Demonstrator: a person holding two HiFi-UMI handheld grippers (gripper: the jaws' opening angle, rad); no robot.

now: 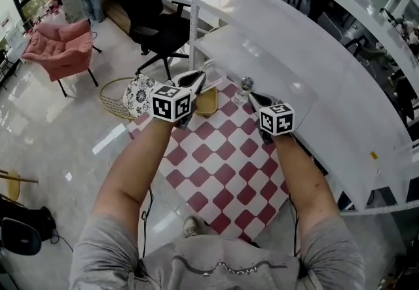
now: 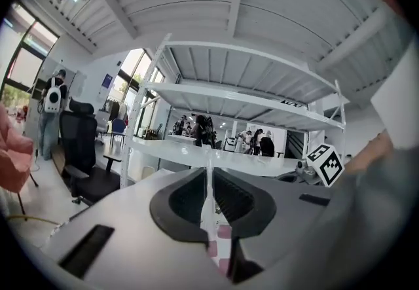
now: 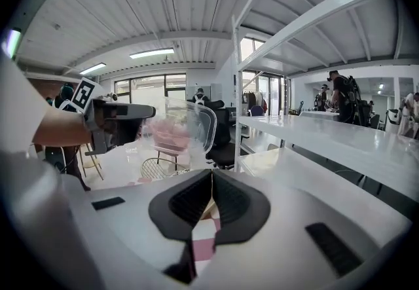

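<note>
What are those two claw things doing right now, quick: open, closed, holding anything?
Left gripper: closed, nothing between its jaws.
Right gripper: closed, nothing between its jaws.

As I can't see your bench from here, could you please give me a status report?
Both tongs shut, empty: left gripper, right gripper. Hovering over checkered cloth; wooden tray and glass just ahead. White shelf close beyond.

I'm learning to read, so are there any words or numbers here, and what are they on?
No text can be read.
Shirt: print, too blurred to read.
Blue wall sign: too small to read.
Cubes on left hand-held gripper and right hand-held gripper: square patterns, no letters.
</note>
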